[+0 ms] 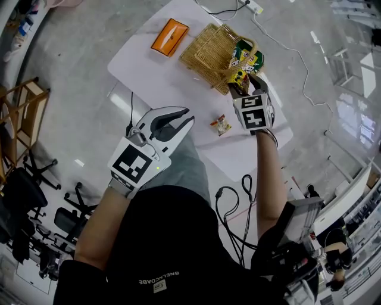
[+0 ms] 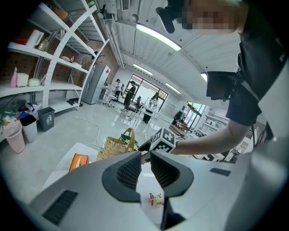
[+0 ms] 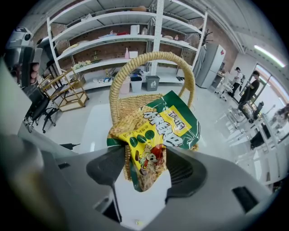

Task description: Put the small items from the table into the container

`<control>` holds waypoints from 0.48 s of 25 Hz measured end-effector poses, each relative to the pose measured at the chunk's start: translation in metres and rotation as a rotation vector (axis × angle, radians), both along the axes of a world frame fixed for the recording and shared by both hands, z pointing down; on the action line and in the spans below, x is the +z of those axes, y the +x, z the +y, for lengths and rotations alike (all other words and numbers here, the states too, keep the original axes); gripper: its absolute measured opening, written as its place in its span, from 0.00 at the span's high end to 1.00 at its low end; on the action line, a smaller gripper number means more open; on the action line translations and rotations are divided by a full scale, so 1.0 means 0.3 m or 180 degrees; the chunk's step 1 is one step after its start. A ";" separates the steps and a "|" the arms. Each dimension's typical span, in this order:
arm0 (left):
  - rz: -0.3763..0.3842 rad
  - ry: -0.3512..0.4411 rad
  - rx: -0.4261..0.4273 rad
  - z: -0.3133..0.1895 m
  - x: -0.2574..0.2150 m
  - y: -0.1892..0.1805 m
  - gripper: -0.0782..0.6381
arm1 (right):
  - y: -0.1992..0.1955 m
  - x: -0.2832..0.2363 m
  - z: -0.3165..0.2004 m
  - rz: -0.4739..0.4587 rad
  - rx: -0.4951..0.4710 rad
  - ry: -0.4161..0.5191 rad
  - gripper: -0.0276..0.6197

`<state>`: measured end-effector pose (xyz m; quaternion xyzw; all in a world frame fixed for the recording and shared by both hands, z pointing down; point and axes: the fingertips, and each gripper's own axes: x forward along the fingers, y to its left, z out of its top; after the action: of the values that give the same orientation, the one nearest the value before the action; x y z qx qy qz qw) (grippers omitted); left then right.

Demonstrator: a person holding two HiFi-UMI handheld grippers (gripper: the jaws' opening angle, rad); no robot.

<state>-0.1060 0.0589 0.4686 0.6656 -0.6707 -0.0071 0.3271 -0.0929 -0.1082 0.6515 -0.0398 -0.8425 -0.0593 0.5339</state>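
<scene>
A woven basket (image 1: 208, 53) with a hoop handle (image 3: 149, 56) stands on the white table (image 1: 149, 74). A green and yellow snack bag (image 1: 245, 62) is draped over the basket's near rim. My right gripper (image 1: 247, 84) points steeply down at it. In the right gripper view the bag (image 3: 158, 131) hangs between the jaws of the right gripper (image 3: 145, 168), which stand apart with a gap on the left side. A small orange-and-white sachet (image 1: 221, 125) lies on the table between the hands. My left gripper (image 1: 177, 117) hovers nearer me, holding nothing, with a narrow gap between its pads (image 2: 131, 169).
An orange flat packet (image 1: 169, 37) lies at the table's far left, beside the basket (image 2: 116, 146). A white cable and power strip (image 1: 253, 7) run across the floor beyond the table. Black cables (image 1: 235, 202) hang near my right side. Chairs (image 1: 24, 190) stand at the left.
</scene>
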 end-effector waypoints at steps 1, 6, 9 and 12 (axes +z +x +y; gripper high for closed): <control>-0.0004 -0.0016 0.0025 0.002 0.001 0.009 0.83 | 0.006 -0.001 -0.001 -0.0013 0.0010 0.0000 0.53; -0.0025 -0.0009 0.0054 0.013 -0.009 0.037 0.83 | 0.037 -0.011 0.015 -0.0089 0.0027 -0.0100 0.46; -0.0047 -0.0003 0.0080 0.021 -0.019 0.043 0.83 | 0.048 -0.026 0.026 -0.0114 0.0028 -0.0110 0.45; -0.0074 0.0016 0.0095 0.025 -0.029 0.054 0.83 | 0.061 -0.043 0.026 -0.0166 0.0078 -0.0099 0.44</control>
<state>-0.0898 0.0665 0.4600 0.6764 -0.6645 0.0038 0.3176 -0.0747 -0.1005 0.6385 -0.0361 -0.8574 -0.0405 0.5119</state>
